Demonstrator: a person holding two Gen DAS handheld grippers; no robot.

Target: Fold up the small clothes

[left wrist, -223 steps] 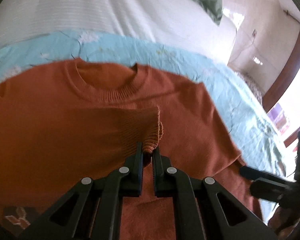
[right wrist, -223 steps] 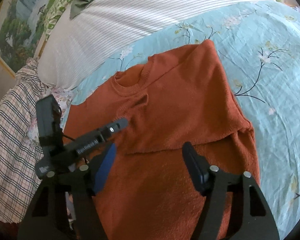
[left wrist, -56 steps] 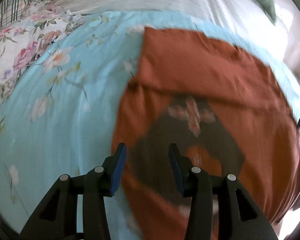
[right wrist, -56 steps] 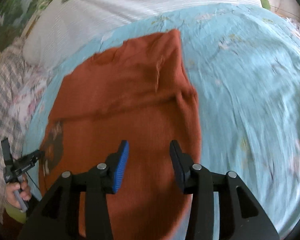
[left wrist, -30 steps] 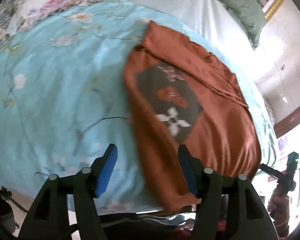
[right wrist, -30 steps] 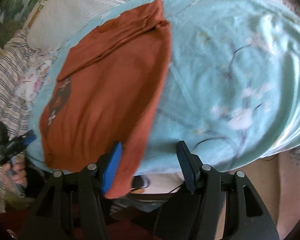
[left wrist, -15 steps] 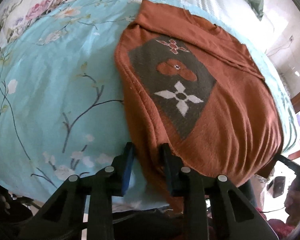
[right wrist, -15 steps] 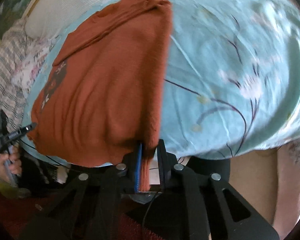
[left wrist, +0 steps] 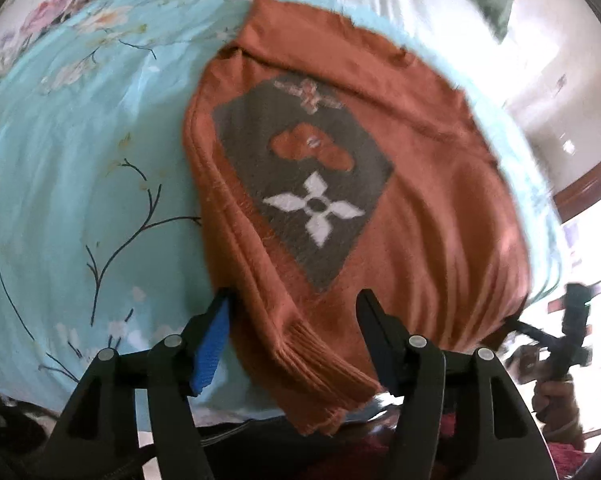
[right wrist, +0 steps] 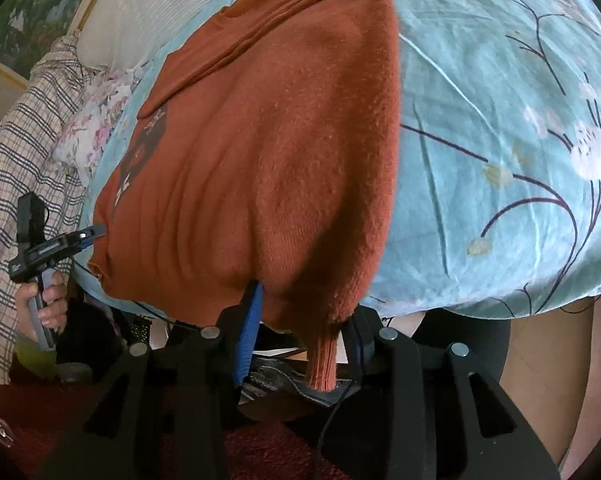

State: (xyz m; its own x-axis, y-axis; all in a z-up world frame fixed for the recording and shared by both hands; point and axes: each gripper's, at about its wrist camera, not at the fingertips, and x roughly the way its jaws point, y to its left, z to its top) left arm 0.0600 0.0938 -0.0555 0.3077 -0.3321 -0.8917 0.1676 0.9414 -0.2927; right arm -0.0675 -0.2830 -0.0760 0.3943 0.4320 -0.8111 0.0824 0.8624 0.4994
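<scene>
- The rust-orange sweater (left wrist: 400, 184) lies folded on the floral bedspread (left wrist: 80, 160), its hem over the bed's edge.
- The left gripper (left wrist: 296, 320) is opening — ribbed hem between the fingers, pads clear.
- The right gripper (right wrist: 304, 316) is opening too — a hem corner hangs between; contact there is unclear.
- Only the left view shows the dark patterned panel (left wrist: 304, 184) fully.

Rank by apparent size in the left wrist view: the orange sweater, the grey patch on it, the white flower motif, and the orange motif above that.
1. orange sweater
2. grey patch
3. white flower motif and orange motif: too alike to rank.
</scene>
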